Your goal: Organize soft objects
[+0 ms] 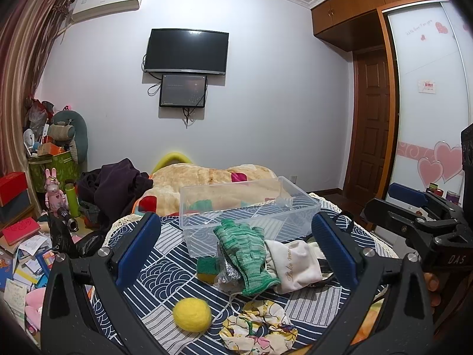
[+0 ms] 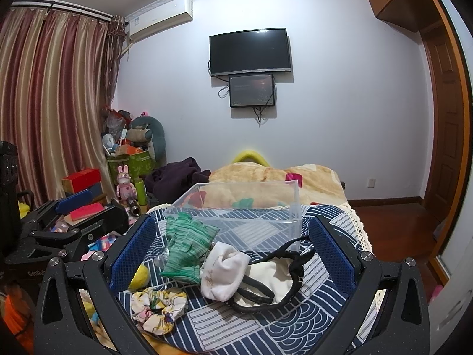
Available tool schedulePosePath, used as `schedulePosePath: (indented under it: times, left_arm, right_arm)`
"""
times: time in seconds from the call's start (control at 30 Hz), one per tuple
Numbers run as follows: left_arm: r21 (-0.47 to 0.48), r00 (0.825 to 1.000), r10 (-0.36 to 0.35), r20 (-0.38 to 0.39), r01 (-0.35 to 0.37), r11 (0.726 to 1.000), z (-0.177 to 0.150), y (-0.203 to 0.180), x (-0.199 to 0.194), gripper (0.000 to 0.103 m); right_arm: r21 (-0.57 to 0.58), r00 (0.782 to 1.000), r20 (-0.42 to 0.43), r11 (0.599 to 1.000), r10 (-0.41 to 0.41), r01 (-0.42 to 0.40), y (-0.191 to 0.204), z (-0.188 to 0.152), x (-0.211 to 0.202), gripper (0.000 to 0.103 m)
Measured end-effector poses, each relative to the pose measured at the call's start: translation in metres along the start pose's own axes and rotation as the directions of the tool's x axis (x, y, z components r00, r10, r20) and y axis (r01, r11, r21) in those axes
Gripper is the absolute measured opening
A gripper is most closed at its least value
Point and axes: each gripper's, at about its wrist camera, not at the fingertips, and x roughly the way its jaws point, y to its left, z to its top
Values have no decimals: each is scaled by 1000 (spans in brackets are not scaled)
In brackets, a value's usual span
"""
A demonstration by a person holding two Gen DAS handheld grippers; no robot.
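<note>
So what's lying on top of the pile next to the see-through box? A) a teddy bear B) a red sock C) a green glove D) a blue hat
C: a green glove is draped over the pile of soft things, right in front of the clear box, beside a white cloth.

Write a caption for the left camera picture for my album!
Open left gripper hovers over a green glove, white sock, yellow ball and scrunchie, near a clear bin.
</note>
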Motion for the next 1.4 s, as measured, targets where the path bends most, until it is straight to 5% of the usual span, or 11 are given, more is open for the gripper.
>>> schedulePosePath:
  times: [0.23, 0.37, 0.6, 0.7, 0.9, 1.07, 1.13, 1.2, 1.4]
  left_arm:
    - [7, 1000, -9, -18, 9, 1000, -2, 0, 3, 103]
    - [-22, 996, -17, -92, 15, 1000, -14, 13, 17, 103]
    - [-50, 971, 34, -237, -47, 998, -50, 42, 42, 103]
    - [-58, 954, 44, -297, -64, 996, -67, 52, 53, 94]
    - [-98, 924, 17, -382, -59, 993, -93, 67, 69, 74]
    - [-109, 907, -15, -421, -34, 993, -105, 70, 76, 47]
    - [-118, 904, -22, -426, -31, 992, -106, 71, 77, 46]
    - [-116, 909, -20, -417, -32, 993, -105, 71, 74, 45]
    - [-98, 925, -1, -380, -39, 994, -92, 68, 66, 45]
  right_arm:
    - [4, 1000, -8, 1000, -2, 2, -3, -2, 2, 103]
    - [23, 998, -54, 999, -23, 25, -14, -8, 10, 103]
    - [77, 988, -137, 993, -76, 87, -43, -25, 25, 103]
    - [96, 981, -168, 989, -97, 114, -52, -31, 29, 100]
    - [154, 965, -250, 981, -80, 121, -68, -45, 42, 83]
    - [200, 937, -346, 973, -36, 111, -72, -63, 65, 50]
    - [213, 931, -366, 972, -18, 102, -73, -68, 69, 27]
    - [226, 930, -367, 970, 2, 87, -73, -70, 68, 16]
    - [212, 957, -289, 973, -29, 93, -72, -60, 46, 11]
